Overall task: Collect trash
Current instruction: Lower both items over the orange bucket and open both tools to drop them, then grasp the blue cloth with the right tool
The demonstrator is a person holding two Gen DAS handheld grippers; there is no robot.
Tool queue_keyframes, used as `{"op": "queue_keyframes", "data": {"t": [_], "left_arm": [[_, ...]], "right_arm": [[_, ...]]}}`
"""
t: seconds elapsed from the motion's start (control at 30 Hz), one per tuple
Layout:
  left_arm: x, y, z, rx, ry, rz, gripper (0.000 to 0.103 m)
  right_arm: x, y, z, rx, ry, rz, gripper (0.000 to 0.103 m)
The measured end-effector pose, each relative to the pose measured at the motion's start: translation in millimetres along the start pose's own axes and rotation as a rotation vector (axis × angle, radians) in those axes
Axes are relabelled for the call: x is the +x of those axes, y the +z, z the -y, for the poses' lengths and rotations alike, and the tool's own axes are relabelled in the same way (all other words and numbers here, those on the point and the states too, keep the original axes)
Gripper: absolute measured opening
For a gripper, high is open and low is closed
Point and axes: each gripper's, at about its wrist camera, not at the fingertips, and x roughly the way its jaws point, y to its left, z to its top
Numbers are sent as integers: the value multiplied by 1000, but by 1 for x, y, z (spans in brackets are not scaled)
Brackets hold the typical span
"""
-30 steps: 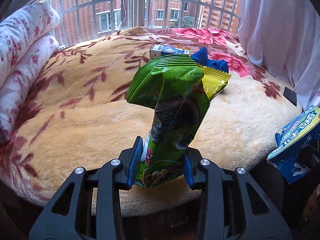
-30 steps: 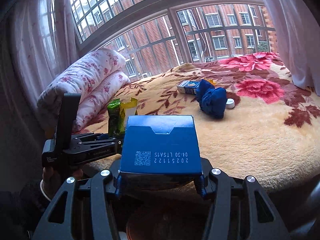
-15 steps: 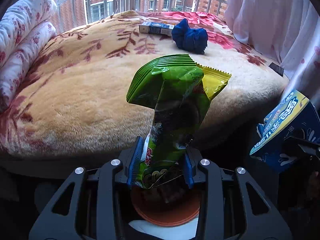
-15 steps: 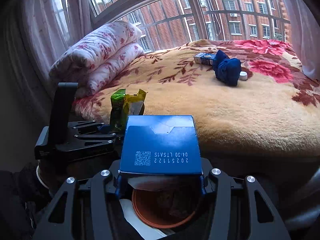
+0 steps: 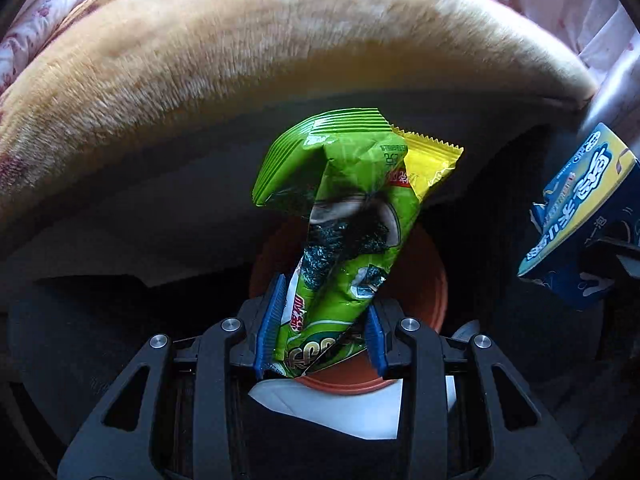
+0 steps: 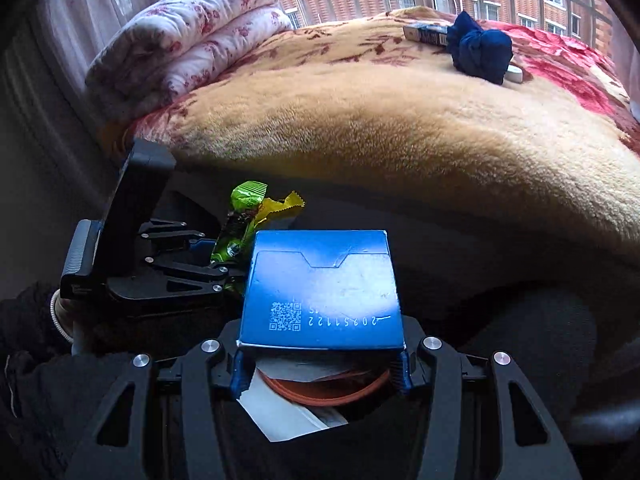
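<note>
My left gripper (image 5: 320, 328) is shut on a green and yellow snack wrapper (image 5: 344, 216), held upright over an orange-rimmed trash bin (image 5: 432, 280) on the dark floor below the bed. My right gripper (image 6: 320, 364) is shut on a blue carton (image 6: 320, 288), held over the same bin (image 6: 328, 394). The carton also shows at the right edge of the left wrist view (image 5: 580, 216). The wrapper (image 6: 244, 224) and left gripper (image 6: 218, 270) show at the left of the right wrist view.
The bed with a tan and red floral blanket (image 6: 400, 112) fills the upper half. On it lie a dark blue cloth bundle (image 6: 480, 48), a small box (image 6: 424, 34) and a white cap (image 6: 516, 74). A folded floral quilt (image 6: 192, 36) lies at the left. White paper (image 5: 332, 408) lies by the bin.
Both grippers have dropped from bed height down to the floor beside the bed, each still holding its item. The bin now sits right below both.
</note>
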Motion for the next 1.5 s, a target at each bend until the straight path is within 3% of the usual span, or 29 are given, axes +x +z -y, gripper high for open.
{"op": "queue_keyframes", "data": {"t": [0.17, 0.47, 0.53, 0.57, 0.6, 0.63, 0.87, 1.03, 1.2, 1.43, 1.5], "left_arm": [[38, -3, -3, -14, 21, -111, 36], [65, -8, -2, -13, 4, -193, 36], [70, -7, -5, -20, 3, -220, 46], [75, -6, -4, -25, 3, -234, 53], [77, -6, -5, -32, 3, -242, 67], [77, -6, -6, -39, 0, -242, 72], [80, -6, -5, -53, -1, -254, 72], [66, -2, 2, -21, 23, -197, 72], [22, -2, 1, 56, 1, -100, 72], [-64, 17, -5, 115, -85, 131, 72], [-87, 27, -8, 113, -95, 213, 78]], "right_arm": [[35, -5, 7, 12, -8, -92, 53], [72, -5, 4, -33, -4, -198, 53], [77, -5, 4, -41, -5, -212, 56], [79, -5, 4, -46, -6, -219, 67], [80, -5, 5, -49, -11, -219, 75], [80, -5, 5, -51, -19, -214, 75], [60, -4, 13, -38, -15, -188, 75], [33, 5, 18, -45, -21, -128, 75], [0, 20, 29, -38, -15, -41, 75], [-41, 81, 66, -16, -85, 134, 78], [-45, 103, 75, -7, -110, 183, 79]]}}
